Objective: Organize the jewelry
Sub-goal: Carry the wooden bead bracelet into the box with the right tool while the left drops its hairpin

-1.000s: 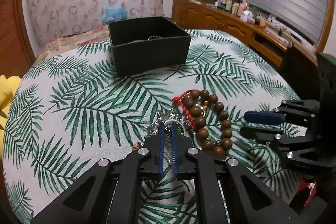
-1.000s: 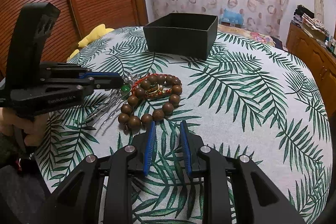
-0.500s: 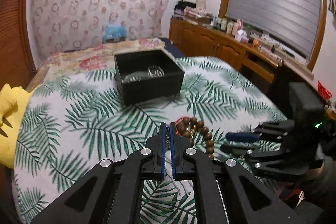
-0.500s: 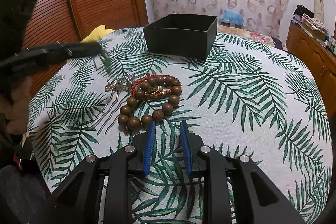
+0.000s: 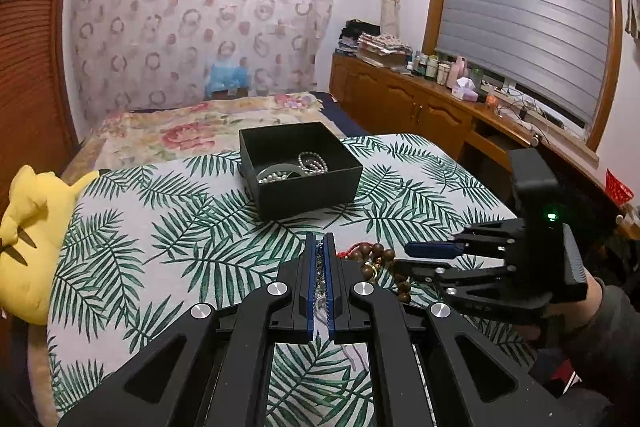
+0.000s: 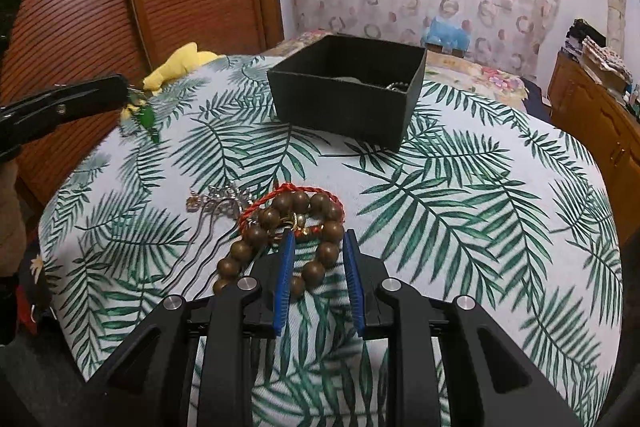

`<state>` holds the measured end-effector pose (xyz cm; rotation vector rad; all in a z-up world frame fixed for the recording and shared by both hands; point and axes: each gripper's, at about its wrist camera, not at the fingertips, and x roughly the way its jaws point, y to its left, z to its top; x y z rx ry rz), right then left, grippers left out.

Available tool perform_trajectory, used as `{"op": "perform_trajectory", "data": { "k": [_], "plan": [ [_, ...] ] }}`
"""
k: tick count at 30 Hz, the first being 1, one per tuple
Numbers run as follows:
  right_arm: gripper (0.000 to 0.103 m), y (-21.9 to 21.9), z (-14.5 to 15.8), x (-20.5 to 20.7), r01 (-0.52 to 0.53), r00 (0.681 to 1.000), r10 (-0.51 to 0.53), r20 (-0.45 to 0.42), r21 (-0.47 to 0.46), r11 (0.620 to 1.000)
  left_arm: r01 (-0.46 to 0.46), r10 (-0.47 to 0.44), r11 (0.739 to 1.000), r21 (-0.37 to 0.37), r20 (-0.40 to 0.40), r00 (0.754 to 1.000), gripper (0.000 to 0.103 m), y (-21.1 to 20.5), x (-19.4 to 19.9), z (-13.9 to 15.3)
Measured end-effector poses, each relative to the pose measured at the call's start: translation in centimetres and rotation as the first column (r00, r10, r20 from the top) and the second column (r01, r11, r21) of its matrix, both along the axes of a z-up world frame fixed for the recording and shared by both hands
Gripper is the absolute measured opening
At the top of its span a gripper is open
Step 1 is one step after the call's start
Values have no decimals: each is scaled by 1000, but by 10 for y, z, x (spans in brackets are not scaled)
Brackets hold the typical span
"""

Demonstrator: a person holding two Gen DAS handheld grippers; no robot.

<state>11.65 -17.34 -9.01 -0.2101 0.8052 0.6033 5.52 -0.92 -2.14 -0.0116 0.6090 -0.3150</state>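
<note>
My left gripper (image 5: 319, 239) is shut on a thin silver chain (image 5: 319, 269) and held above the tablecloth. In the right wrist view the left gripper (image 6: 120, 89) comes in from the left edge, with the chain's green pendant (image 6: 147, 115) dangling from its tip. My right gripper (image 6: 319, 243) stands open low over a brown wooden bead bracelet (image 6: 326, 219); one or two beads lie between its fingers, untouched by the pads. A red cord bracelet (image 6: 280, 193) and a silver hairpin (image 6: 224, 199) lie beside the beads. The black box (image 5: 300, 187) behind holds silver bead jewelry (image 5: 312, 163).
The round table has a palm-leaf cloth (image 6: 460, 187) and drops off on all sides. A yellow plush toy (image 5: 28, 239) lies at its left edge. A bed with a floral cover (image 5: 192, 127) is behind, wooden cabinets (image 5: 420, 107) to the right.
My left gripper has lifted off the jewelry pile with the chain and green pendant in it. My right gripper has moved forward over the wooden bead bracelet.
</note>
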Motion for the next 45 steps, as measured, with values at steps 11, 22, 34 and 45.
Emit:
{"op": "perform_trajectory", "data": {
  "k": [11,22,34,45],
  "plan": [
    [19,8,-14,8,-11,999,9,-40,-43,999,-3,2,1000,-5,-14,1000,3,4,-2,-9],
    [15,-6,35,0,-38,996,33,78,65,997,-1,2,1000,7,-12,1000,3,6,5,-12],
    [15,-14,83,21,-64,986,42,159,135,989,15,-15,1000,16,-7,1000,3,-1,44,2],
    [15,-17,105,73,-78,988,55,144,157,984,21,-20,1000,16,-27,999,3,-7,103,19]
  ]
}}
